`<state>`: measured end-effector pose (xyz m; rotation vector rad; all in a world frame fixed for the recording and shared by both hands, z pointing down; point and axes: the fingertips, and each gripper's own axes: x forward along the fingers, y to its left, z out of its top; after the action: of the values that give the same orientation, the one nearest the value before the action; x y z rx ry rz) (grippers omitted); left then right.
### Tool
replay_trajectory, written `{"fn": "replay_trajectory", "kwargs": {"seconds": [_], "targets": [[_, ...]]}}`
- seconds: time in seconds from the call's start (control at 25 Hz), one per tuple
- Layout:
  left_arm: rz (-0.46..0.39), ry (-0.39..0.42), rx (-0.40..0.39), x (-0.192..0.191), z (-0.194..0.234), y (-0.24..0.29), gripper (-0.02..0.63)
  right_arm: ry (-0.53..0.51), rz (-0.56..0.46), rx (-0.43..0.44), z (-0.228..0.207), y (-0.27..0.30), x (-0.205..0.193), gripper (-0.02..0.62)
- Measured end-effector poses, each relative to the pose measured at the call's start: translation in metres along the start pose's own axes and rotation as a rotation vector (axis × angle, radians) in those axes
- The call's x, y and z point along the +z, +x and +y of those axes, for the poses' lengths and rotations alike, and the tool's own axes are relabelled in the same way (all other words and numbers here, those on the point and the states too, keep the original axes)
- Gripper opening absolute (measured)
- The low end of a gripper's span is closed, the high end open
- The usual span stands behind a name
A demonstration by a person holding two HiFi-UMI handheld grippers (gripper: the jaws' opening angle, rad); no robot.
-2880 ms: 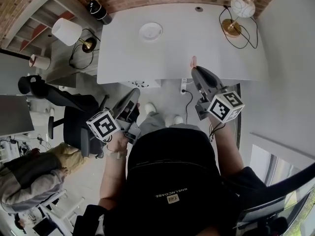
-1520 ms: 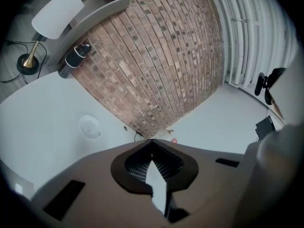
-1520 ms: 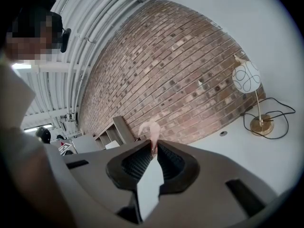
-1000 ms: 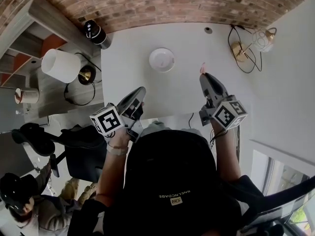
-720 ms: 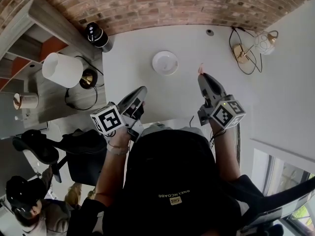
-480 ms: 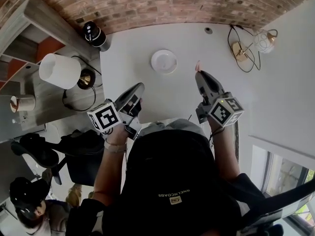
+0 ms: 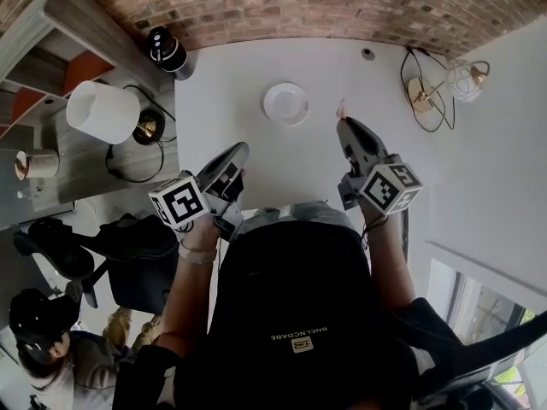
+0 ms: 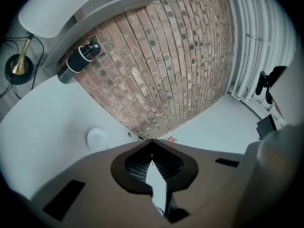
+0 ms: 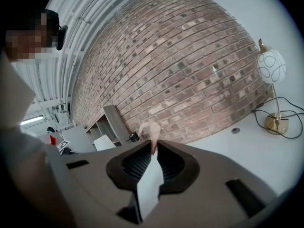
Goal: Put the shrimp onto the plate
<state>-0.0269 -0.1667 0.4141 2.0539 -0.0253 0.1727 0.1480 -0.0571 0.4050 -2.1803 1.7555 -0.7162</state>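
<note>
My right gripper has its jaws pinched tight on the shrimp. The pale pink body pokes out past the tips. The shrimp is over the white table, just to the right of the plate and not above it. My left gripper sits on the near left side of the plate, well apart from it. Its jaws are pressed together with nothing between them.

Matt white table, rough brick wall
The plate looks glossy, perhaps ceramic; the pink shrimp smooth, faintly shiny
</note>
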Motion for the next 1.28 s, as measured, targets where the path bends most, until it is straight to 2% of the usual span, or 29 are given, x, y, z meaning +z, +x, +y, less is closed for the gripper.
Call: {"fn": "replay_trajectory", "kwargs": {"seconds": [0.24,0.56,0.92,1.16,1.28], "targets": [[-0.056,-0.031,0.043,-0.001,-0.002,0.004,0.005,-0.055,0.053,0.055,-0.006,0.015,0.005,0.041],[-0.120,-0.025,0.087,0.000,-0.009,0.014,0.005,-0.049,0.096,0.120,-0.022,0.035,0.008,0.041],[-0.179,-0.003,0.174,0.004,-0.011,0.008,0.005,-0.010,0.174,0.169,-0.039,0.071,0.000,0.041],[-0.252,-0.026,0.222,0.004,-0.009,-0.007,0.004,-0.074,0.248,0.230,-0.040,0.104,-0.012,0.041],[-0.285,-0.029,0.242,0.003,-0.007,-0.014,0.004,-0.063,0.288,0.248,-0.042,0.118,-0.021,0.041]]}}
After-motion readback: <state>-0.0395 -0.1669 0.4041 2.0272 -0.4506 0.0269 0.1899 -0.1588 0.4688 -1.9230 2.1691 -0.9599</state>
